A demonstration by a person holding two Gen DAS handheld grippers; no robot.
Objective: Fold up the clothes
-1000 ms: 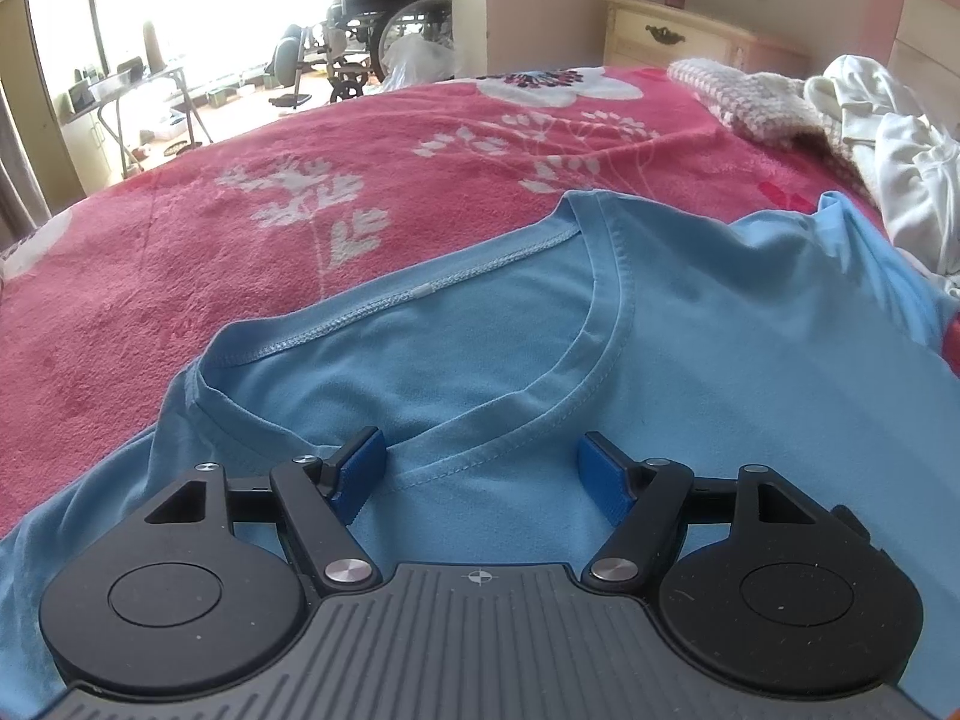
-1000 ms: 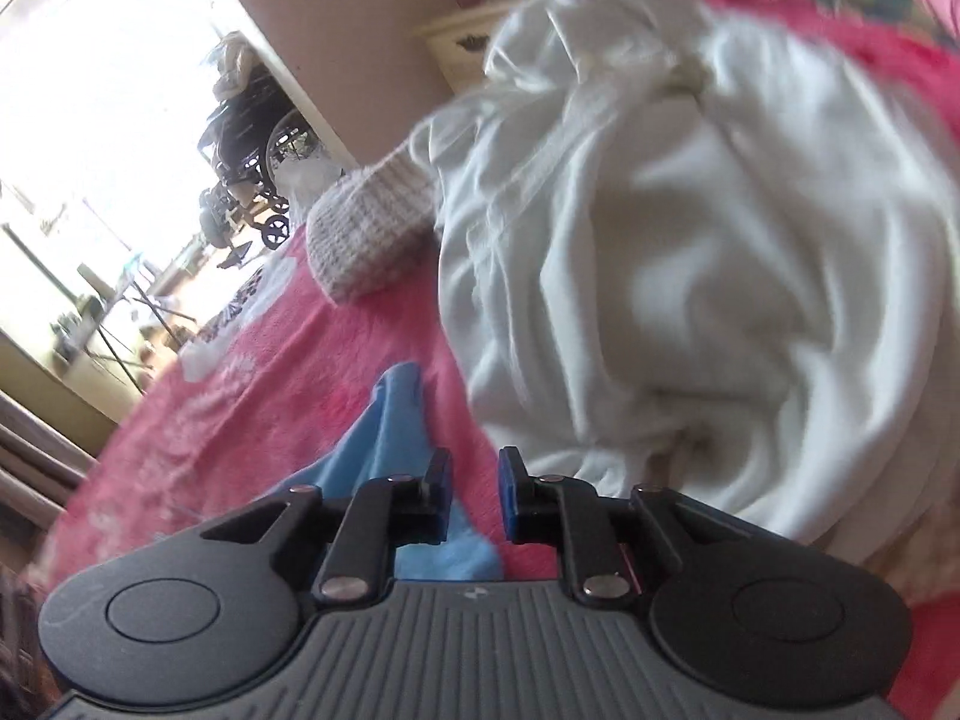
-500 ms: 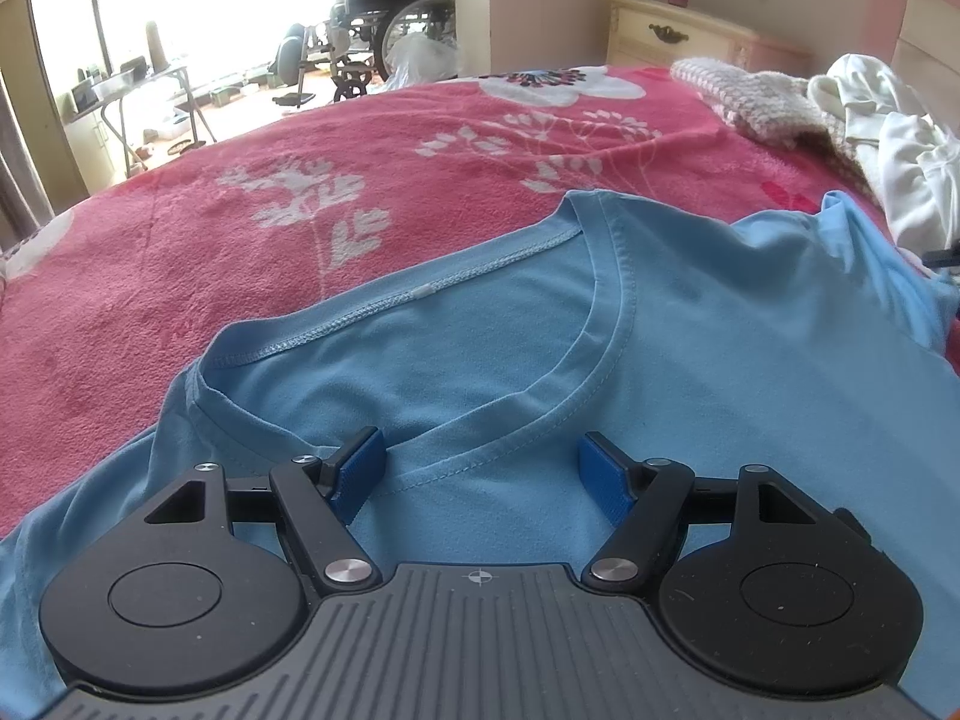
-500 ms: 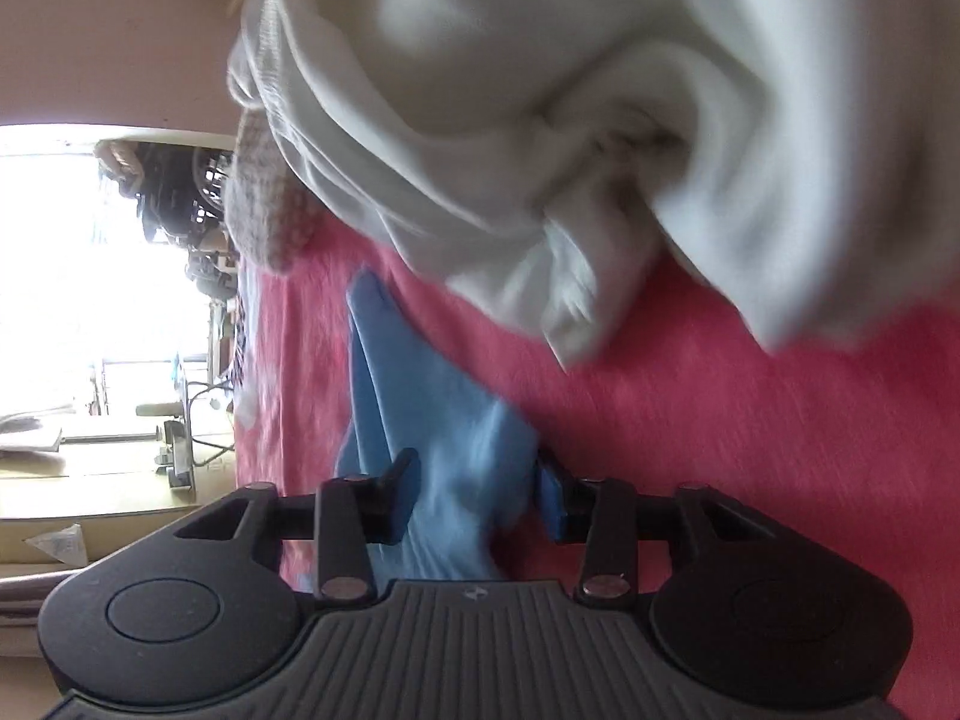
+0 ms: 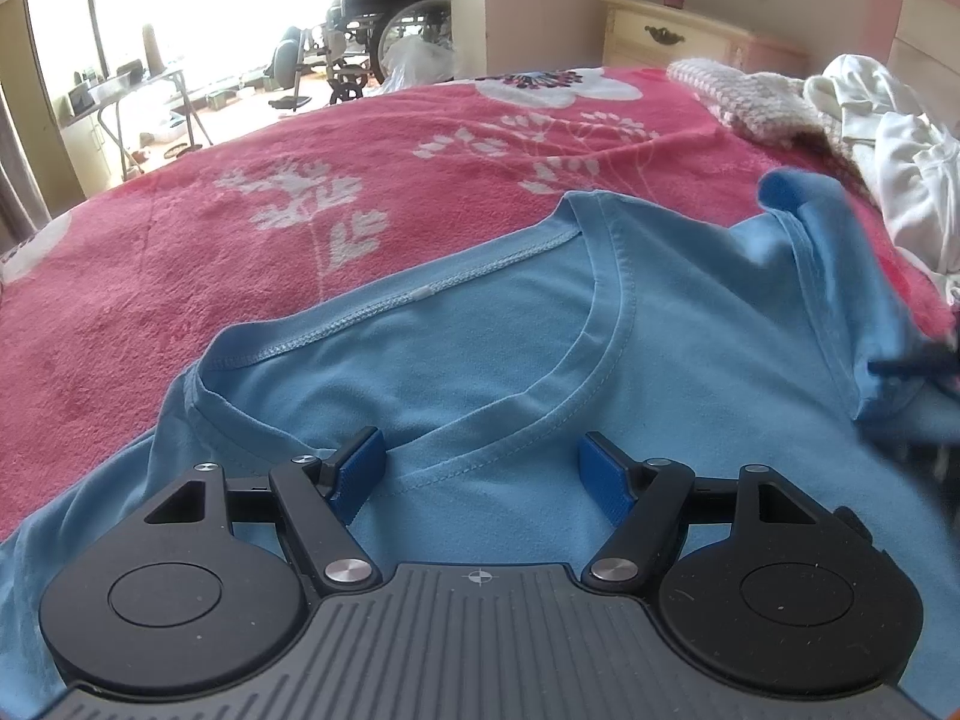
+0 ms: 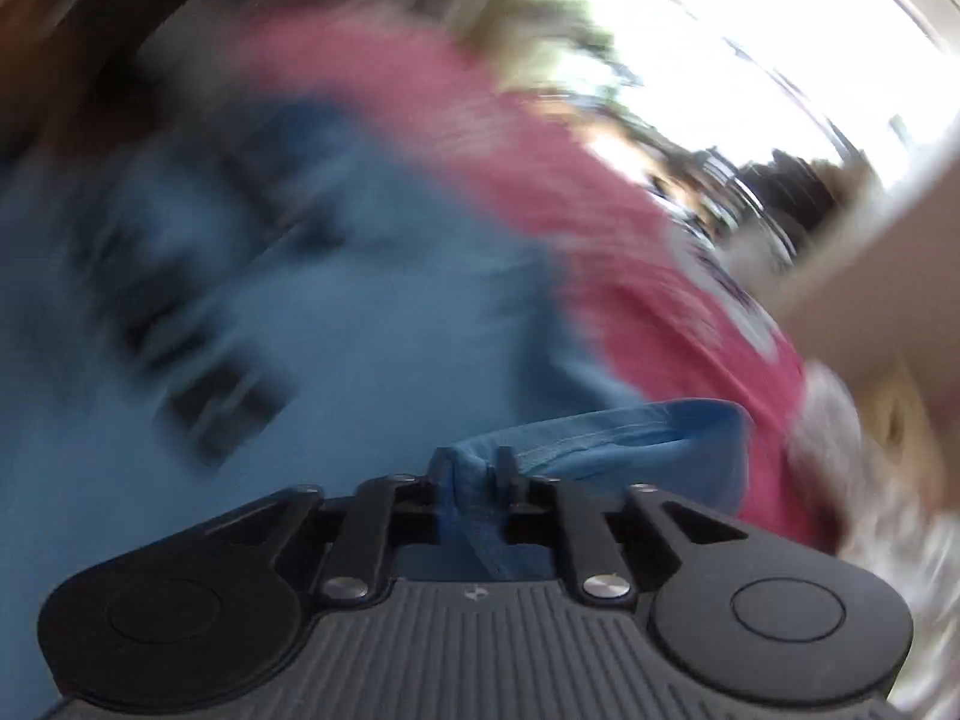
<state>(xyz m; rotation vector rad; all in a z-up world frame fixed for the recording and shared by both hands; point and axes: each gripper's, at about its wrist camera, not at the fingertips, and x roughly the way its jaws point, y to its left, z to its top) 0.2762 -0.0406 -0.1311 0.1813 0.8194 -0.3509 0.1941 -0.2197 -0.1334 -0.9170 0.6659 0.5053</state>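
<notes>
Left gripper (image 5: 483, 468): low centre of frame, jaws wide apart over the light blue T-shirt (image 5: 480, 360), just below the neckline, nothing pinched. Right gripper (image 6: 474, 474), seen only in its own view: clamped tight on a bunched sleeve (image 6: 630, 432), everything beyond smeared by blur. Back in the left view, that sleeve (image 5: 828, 228) raised at right edge. Further up: red floral blanket (image 5: 240, 210), white clothes (image 5: 900, 168) upper right, nightstand (image 5: 672, 36), wheelchair (image 5: 384, 6) at top.
</notes>
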